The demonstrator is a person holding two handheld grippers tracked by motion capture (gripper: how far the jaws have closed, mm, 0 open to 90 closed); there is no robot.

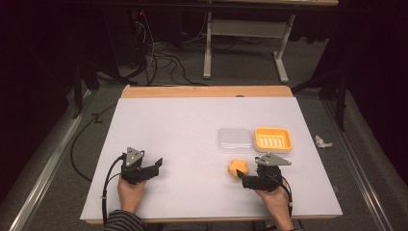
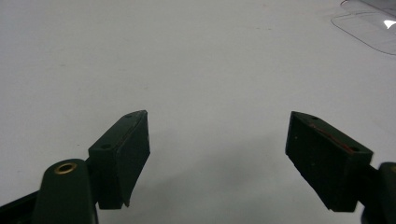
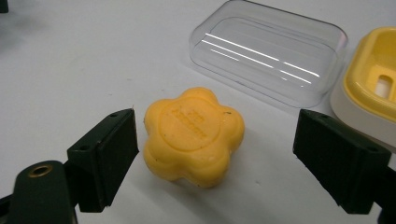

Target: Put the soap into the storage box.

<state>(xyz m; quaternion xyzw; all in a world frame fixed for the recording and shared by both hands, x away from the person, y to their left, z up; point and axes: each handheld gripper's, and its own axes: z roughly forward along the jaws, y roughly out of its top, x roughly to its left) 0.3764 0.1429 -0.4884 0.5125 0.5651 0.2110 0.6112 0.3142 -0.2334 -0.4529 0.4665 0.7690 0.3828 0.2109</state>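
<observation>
**Inspector A:** Yellow-orange, flower-shaped soap (image 3: 192, 135) lies flat on the white table (image 1: 168, 130), stamped face up; the lettering is too blurred to read. It sits toward the right side of the table, nearer the person's edge.

**Inspector B:** And the tongs about it?

**Inspector A:** The right gripper (image 3: 215, 161) has its jaws spread wide with the soap between them. The pad on the left of the right gripper view stands just beside the soap's edge. I cannot tell whether it touches, though a thin gap seems likely. The other pad is well apart from it. No grip.

**Inspector B:** Surroundings?

**Inspector A:** Just beyond the soap lies a clear plastic lid (image 3: 268, 53), flat on the table. Beside that, to its right, stands a yellow soap dish (image 1: 273, 139) with a slotted insert on a pale base. In the high view the two stand side by side, very close.

**Inspector B:** The other hand?

**Inspector A:** The left gripper (image 2: 218, 158) is held over bare table at the left side, well apart from the soap, jaws wide with nothing between them. A corner of the clear lid shows far off in its view.
</observation>
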